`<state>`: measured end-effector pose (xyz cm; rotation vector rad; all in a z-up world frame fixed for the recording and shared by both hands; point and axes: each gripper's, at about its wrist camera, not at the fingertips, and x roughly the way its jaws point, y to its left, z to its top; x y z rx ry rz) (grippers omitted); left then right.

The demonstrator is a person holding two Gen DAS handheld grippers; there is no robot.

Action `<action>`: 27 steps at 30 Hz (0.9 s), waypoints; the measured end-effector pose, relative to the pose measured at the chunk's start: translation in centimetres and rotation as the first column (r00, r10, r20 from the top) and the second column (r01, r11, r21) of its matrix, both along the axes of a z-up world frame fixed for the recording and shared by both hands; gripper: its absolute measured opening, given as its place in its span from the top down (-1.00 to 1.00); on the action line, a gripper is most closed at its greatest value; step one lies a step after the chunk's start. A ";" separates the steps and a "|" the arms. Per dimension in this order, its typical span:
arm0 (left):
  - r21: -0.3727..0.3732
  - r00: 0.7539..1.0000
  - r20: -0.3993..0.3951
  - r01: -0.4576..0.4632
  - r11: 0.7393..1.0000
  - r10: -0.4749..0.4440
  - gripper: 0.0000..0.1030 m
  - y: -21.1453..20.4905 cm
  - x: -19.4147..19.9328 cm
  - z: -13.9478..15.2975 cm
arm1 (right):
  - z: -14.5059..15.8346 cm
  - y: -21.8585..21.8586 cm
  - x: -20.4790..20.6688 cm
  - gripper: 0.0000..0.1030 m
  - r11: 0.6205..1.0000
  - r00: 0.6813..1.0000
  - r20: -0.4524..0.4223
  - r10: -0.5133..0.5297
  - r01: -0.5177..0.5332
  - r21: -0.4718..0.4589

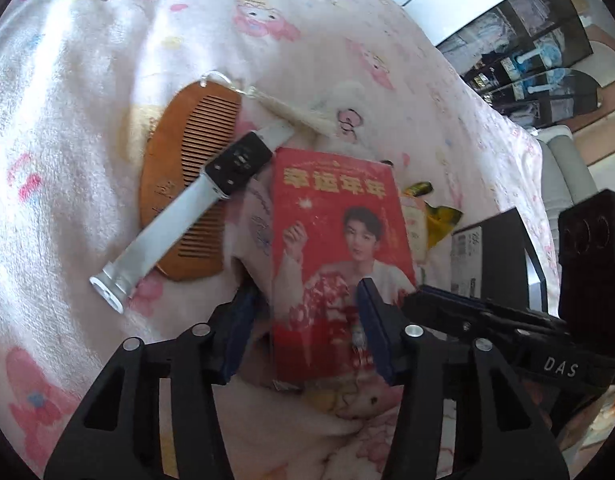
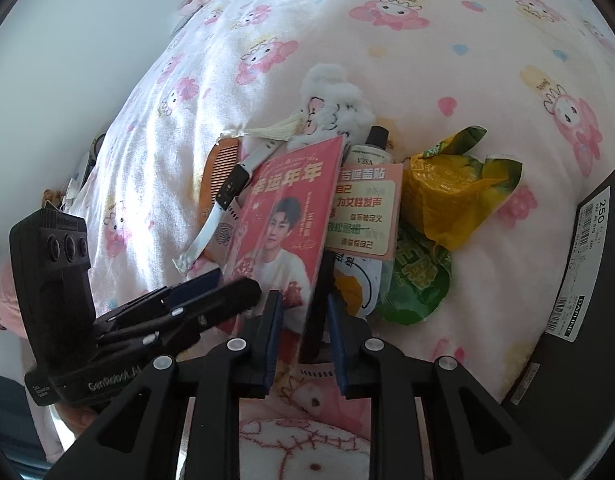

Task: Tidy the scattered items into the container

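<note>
Nothing appears stowed: the wooden comb (image 1: 187,184), smartwatch (image 1: 195,204) and snack packets (image 2: 447,196) lie beside the red booklet (image 1: 335,248). The black box (image 2: 587,280) sits right of it. The right gripper (image 2: 303,344) pinches the booklet's edge; the left gripper (image 1: 303,328) is spread around it.

Ahead of the right claw (image 2: 303,328), passage is blocked by the red packet (image 2: 279,220), with green and yellow snack bags (image 2: 447,196) crowded rightward. Bare blanket (image 2: 387,40) is left beyond them.
</note>
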<state>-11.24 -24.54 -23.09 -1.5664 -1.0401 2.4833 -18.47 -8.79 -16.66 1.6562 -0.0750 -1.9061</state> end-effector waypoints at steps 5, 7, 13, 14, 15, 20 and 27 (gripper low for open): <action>-0.024 1.000 -0.007 -0.007 1.000 0.007 0.31 0.4 -0.5 1.1 | -0.4 -1.2 0.0 0.63 0.999 0.999 -0.009 0.040 -0.040 -0.019; -0.014 1.000 -0.015 -0.003 1.000 0.003 0.31 0.9 0.3 1.9 | 0.7 -0.9 0.8 0.63 0.999 0.998 -0.051 0.044 -0.045 -0.017; 0.022 0.998 -0.024 0.058 0.998 -0.058 0.30 2.5 2.6 3.4 | 3.1 1.9 3.3 0.64 0.998 0.995 -0.094 0.045 -0.048 -0.033; 0.023 0.998 -0.013 0.056 0.998 -0.056 0.30 2.6 2.3 3.2 | 2.9 1.9 3.2 0.64 0.999 0.995 -0.086 0.043 -0.045 -0.024; 0.032 0.999 0.004 0.048 0.998 -0.048 0.30 2.6 2.0 3.1 | 2.7 1.9 3.0 0.64 0.999 0.996 -0.083 0.037 -0.038 -0.010; -0.005 0.997 -0.023 0.071 0.997 -0.071 0.13 3.8 2.5 5.8 | 5.3 1.8 4.1 0.64 0.999 0.988 -0.149 0.041 -0.044 -0.016; 0.081 0.994 -0.057 0.096 0.992 -0.092 0.20 5.0 4.1 7.1 | 7.9 2.8 5.7 0.64 0.995 0.982 -0.187 0.025 -0.043 -0.092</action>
